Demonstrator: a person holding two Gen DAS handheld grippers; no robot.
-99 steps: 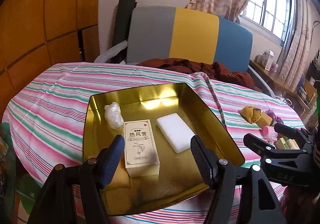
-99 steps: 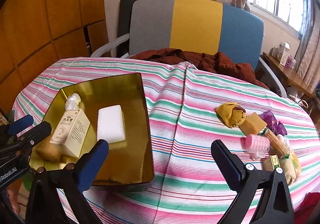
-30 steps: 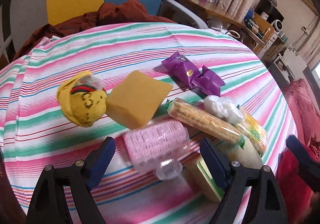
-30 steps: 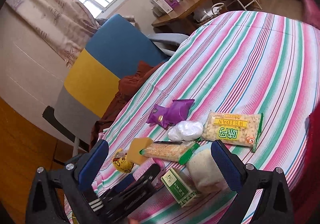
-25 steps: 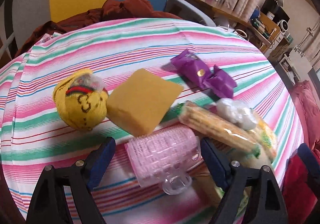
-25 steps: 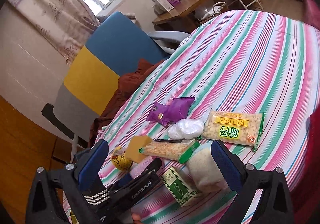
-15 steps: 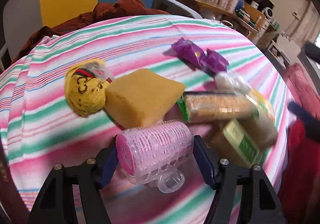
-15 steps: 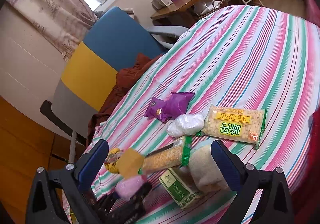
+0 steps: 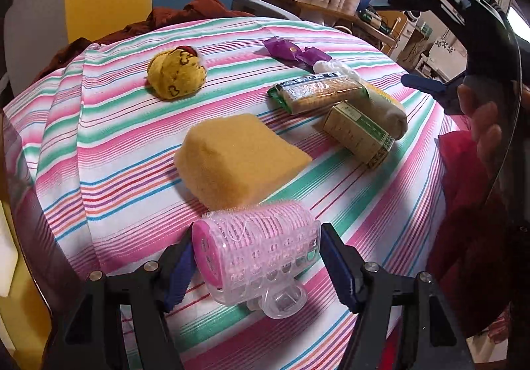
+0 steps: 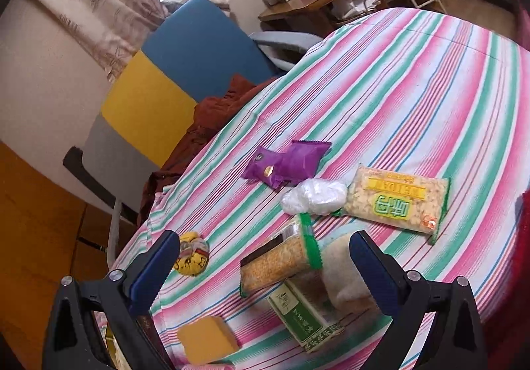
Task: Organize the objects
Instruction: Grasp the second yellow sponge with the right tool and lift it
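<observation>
My left gripper (image 9: 258,257) is shut on a pink hair roller (image 9: 255,244), held across its ends just above the striped tablecloth (image 9: 109,151). A yellow sponge (image 9: 238,155) lies right behind the roller. Further back sit a yellow knitted ball (image 9: 177,75), a cracker pack (image 9: 321,93), a green box (image 9: 359,135) and purple packets (image 9: 291,50). My right gripper (image 10: 265,267) hangs open above the cracker pack (image 10: 281,264) and the green box (image 10: 303,317), with nothing between its fingers.
The gold tray's wall (image 9: 33,204) stands at the left edge. A peanut bag (image 10: 396,203), a white plastic wad (image 10: 314,196) and a beige roll (image 10: 344,277) crowd the table's right side. A chair (image 10: 172,72) with a brown cloth stands behind.
My left gripper closed on the pink roller, lifted it off the cloth and drew back from the pile toward the tray. The right gripper stayed open and shifted slightly.
</observation>
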